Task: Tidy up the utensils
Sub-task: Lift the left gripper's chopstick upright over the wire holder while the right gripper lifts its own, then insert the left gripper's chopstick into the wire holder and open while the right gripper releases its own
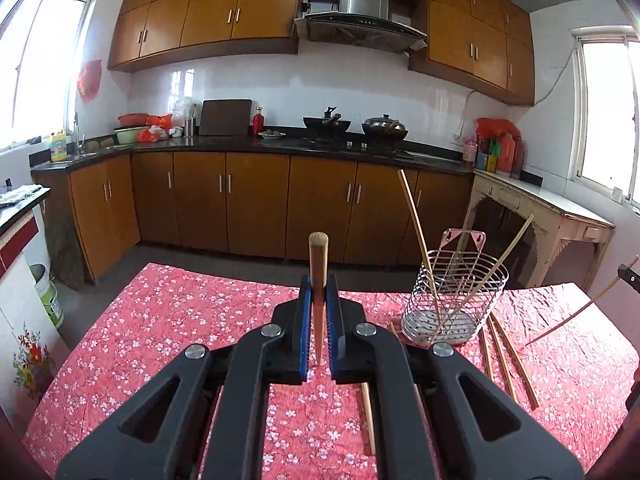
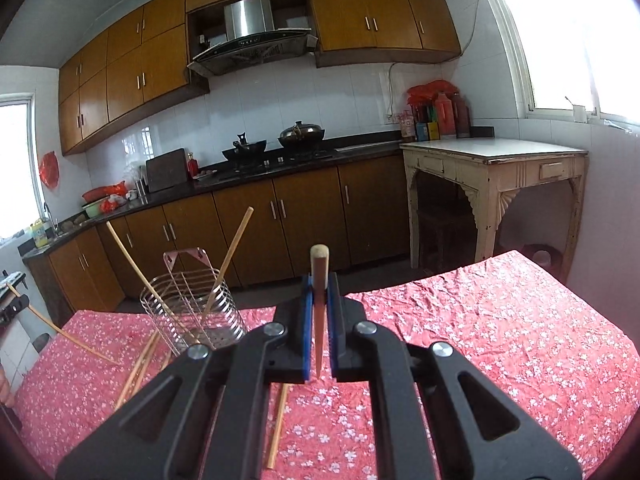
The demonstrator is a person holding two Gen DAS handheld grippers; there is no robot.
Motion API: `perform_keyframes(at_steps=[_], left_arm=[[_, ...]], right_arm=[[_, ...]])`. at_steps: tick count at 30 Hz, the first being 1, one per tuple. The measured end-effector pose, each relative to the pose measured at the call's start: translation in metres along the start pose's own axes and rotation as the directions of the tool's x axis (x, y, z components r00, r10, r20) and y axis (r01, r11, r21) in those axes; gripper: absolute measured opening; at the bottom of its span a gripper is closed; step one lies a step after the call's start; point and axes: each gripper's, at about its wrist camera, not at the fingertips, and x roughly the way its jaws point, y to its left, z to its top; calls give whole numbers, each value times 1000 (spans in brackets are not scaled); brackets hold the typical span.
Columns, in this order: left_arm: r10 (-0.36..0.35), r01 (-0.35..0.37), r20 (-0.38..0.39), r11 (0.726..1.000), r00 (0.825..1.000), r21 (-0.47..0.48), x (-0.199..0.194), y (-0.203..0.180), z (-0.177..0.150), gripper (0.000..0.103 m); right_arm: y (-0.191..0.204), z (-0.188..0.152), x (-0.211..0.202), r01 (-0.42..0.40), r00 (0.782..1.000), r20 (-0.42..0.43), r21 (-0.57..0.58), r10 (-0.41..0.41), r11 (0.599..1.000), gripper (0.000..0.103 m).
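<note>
My left gripper [image 1: 319, 290] is shut on a wooden chopstick [image 1: 318, 276] that points forward above the table. My right gripper [image 2: 319, 290] is shut on another wooden chopstick [image 2: 319, 280]; it also shows at the far right of the left wrist view [image 1: 576, 312]. A wire utensil basket [image 1: 454, 304] stands on the table to the right of my left gripper, with two chopsticks [image 1: 418, 232] leaning in it. In the right wrist view the basket [image 2: 192, 312] is to the left. Several loose chopsticks [image 1: 508, 360] lie beside the basket, and one [image 1: 368, 416] lies under my left gripper.
The table carries a red floral cloth [image 1: 160, 340]. Beyond it are brown kitchen cabinets [image 1: 256, 200], a dark counter with woks [image 1: 326, 122], and a cream side table [image 2: 492, 160] at the right. A white appliance [image 1: 24, 300] stands at the left.
</note>
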Motion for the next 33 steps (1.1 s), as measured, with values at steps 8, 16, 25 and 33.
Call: perform_keyframes(at_steps=[8, 16, 25, 33], left_arm=[[-18, 20, 79, 999, 997, -28, -7, -7, 55, 7], [-137, 154, 185, 984, 973, -83, -19, -39, 119, 7], [-197, 209, 143, 975, 970, -74, 16, -77, 118, 7], [-172, 177, 68, 981, 983, -84, 51, -84, 105, 7]], right_arm=[[15, 68, -16, -141, 987, 89, 71, 135, 987, 7], [58, 123, -12, -252, 960, 134, 34, 245, 967, 7], [83, 114, 37, -270, 963, 14, 12, 269, 963, 7], [87, 98, 64, -276, 959, -55, 17, 277, 961, 7]])
